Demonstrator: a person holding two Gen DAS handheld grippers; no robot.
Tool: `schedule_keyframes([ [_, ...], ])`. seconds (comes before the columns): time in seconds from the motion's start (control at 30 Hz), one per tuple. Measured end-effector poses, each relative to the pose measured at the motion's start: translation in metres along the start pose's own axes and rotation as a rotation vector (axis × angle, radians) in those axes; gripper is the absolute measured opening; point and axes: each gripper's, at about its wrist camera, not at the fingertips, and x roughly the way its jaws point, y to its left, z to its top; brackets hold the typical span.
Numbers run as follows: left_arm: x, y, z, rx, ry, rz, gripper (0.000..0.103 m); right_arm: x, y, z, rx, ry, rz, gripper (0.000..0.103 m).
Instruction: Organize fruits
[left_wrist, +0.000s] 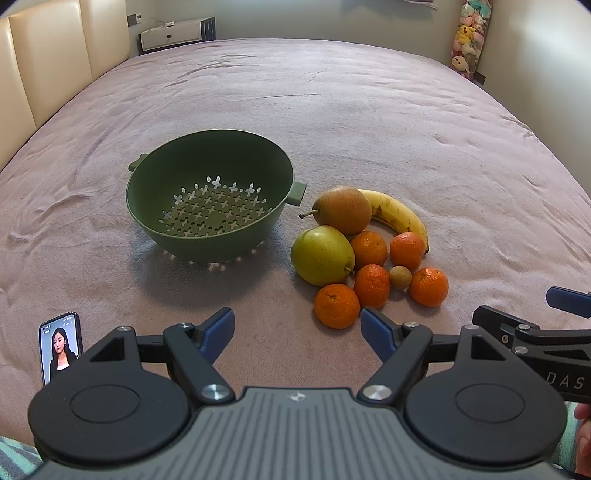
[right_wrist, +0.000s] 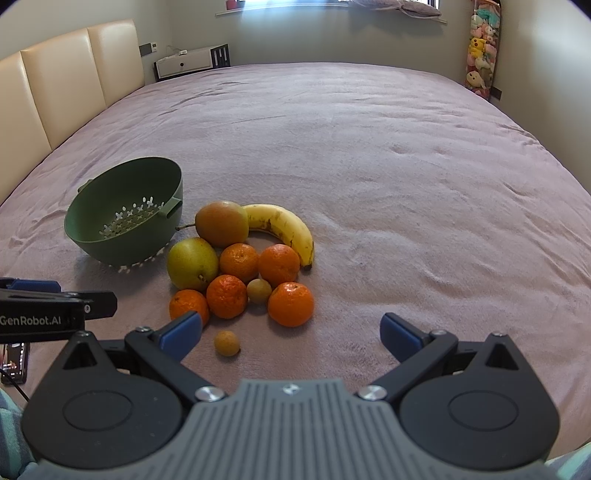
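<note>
A green colander (left_wrist: 210, 195) (right_wrist: 125, 210) lies empty on the pink bedspread, tilted toward me. To its right is a heap of fruit: a brownish pear (left_wrist: 343, 210) (right_wrist: 221, 223), a green pear (left_wrist: 321, 254) (right_wrist: 192, 263), a banana (left_wrist: 399, 214) (right_wrist: 284, 225), several mandarins (left_wrist: 337, 305) (right_wrist: 290, 303) and a small tan fruit (left_wrist: 400, 277) (right_wrist: 259, 291). Another small tan fruit (right_wrist: 226, 343) sits apart, just in front of my right gripper (right_wrist: 291, 332). Both grippers hang open and hold nothing, near the front of the bed. The left gripper (left_wrist: 297, 332) is below the gap between colander and fruit.
A phone (left_wrist: 61, 347) with a lit screen lies at the near left. A padded cream headboard (left_wrist: 44, 70) runs along the left. A low white cabinet (left_wrist: 173, 35) and a hanging bag of plush toys (left_wrist: 469, 40) stand beyond the bed (left_wrist: 332, 110).
</note>
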Motion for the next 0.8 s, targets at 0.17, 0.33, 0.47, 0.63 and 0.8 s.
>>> schedule_keyframes([
  [0.17, 0.0001, 0.0000, 0.0002, 0.002, 0.001, 0.002, 0.091, 0.0017, -0.0005, -0.0017, 0.003, 0.003, 0.000, 0.099],
  [0.33, -0.0004, -0.0009, -0.0039, 0.000, 0.001, 0.000, 0.091, 0.0020, -0.0005, -0.0013, 0.005, 0.005, -0.001, 0.099],
  [0.47, 0.0016, -0.0016, -0.0060, -0.001, 0.000, 0.000, 0.091, 0.0017, -0.0006, -0.0012, 0.005, 0.006, -0.001, 0.099],
  [0.63, 0.0007, -0.0001, -0.0052, 0.001, -0.001, 0.002, 0.091, 0.0031, -0.0004, -0.0010, 0.006, 0.011, 0.000, 0.099],
  [0.8, 0.0008, -0.0001, -0.0050, 0.003, 0.000, 0.003, 0.091, 0.0038, -0.0004, -0.0012, 0.007, 0.013, 0.000, 0.099],
])
